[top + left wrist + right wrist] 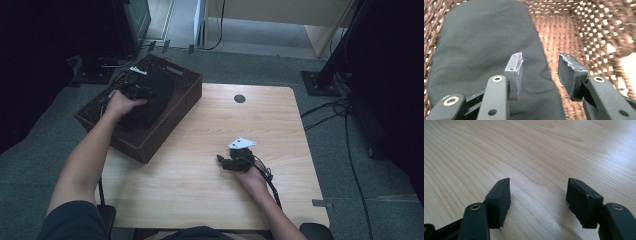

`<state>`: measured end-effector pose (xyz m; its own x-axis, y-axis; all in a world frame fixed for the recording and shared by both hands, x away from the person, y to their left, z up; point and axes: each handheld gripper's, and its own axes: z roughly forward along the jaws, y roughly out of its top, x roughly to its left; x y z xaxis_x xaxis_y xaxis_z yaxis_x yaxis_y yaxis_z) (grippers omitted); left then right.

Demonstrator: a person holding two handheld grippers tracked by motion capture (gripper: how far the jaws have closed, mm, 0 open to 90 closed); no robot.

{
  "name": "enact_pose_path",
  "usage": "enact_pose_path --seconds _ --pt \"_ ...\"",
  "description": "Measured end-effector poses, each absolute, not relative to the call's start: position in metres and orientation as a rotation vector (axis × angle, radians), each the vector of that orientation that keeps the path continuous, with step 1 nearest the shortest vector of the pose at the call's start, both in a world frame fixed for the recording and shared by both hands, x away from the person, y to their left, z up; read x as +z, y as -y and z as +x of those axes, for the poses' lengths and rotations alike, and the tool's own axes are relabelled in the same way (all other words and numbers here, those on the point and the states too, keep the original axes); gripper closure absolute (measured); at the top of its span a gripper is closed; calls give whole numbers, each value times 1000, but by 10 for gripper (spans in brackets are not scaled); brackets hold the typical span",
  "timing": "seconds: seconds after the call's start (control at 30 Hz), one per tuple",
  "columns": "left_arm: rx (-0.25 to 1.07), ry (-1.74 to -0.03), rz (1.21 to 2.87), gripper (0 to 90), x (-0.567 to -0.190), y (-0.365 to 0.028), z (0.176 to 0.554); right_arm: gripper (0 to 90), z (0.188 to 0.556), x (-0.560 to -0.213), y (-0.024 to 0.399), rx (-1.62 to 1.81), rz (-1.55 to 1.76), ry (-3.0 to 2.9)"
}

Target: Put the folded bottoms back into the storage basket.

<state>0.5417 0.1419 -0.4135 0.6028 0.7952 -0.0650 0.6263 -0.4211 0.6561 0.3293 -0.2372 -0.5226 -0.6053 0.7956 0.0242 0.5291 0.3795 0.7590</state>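
Black cloth (481, 55) lies folded in the brown woven basket (184, 97). The basket sits on the left end of the wooden desk (200, 190), turned a bit, with one corner past the desk's edge. The cloth takes up most of the basket floor on the left side. To its right you can see bare woven floor and the basket wall with little holes in it.

The person's left hand (120, 104) is over the basket and holds the left gripper (134, 91). In the left gripper view, its two fingers (515, 75) are apart, about half way open. Nothing is between them. One finger hangs over the edge of the black cloth and the other over the bare basket floor. I cannot tell if they touch the cloth or just hang a little above it. The picture is a bit blurry at the basket wall.

The right hand (252, 177) rests on the desk, well apart from the basket. It holds the right gripper (222, 161), which points to the left along the desk. A grey plate with three corners (242, 144) sits on top of it, and a black cable (267, 182) trails back beside the arm. In the right gripper view, its fingers (499, 200) are open too, with only bare wood between them. They hold nothing.

A small dark round hole (239, 98) is in the desk near the far edge.
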Motion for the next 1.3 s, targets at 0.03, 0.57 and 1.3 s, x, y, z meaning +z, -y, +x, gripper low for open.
enact_pose_path --seconds 0.03,0.57,1.3 --pt "333 -1105 2178 552 -410 -138 539 362 329 -523 237 1074 1155 -2299" --pt "315 -1002 2153 551 -365 -104 502 361 329 -523 236 1076 1161 -2298" --pt "213 -935 2261 551 -406 -56 478 361 330 -523 235 1075 1164 -2300"
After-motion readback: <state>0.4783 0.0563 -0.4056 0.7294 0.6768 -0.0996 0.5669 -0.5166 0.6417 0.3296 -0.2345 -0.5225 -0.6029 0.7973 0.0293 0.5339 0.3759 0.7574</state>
